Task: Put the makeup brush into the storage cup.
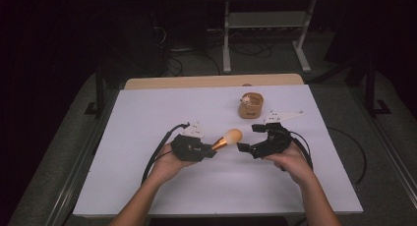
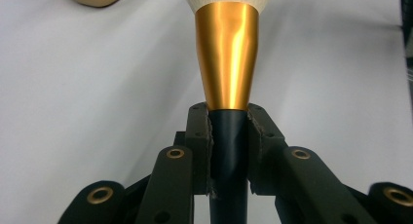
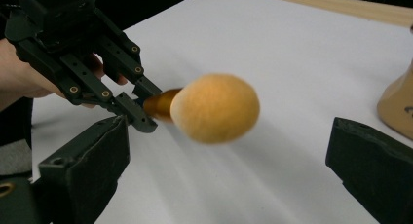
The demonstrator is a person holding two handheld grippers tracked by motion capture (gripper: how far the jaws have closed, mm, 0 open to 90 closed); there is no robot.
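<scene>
A: Low centre of the high view, the left gripper [image 1: 209, 152] pinches the makeup brush [image 1: 227, 139] by its dark handle.

B: The right gripper [image 1: 250, 137], jaws spread and empty, should take the gold ferrule squarely, not the soft head, before the tan holder [image 1: 251, 105] above.

Your left gripper [image 2: 229, 136] clamps the brush [image 2: 227, 63] by its dark handle, gold ferrule pointing away over the white table [image 2: 97, 87].
</scene>
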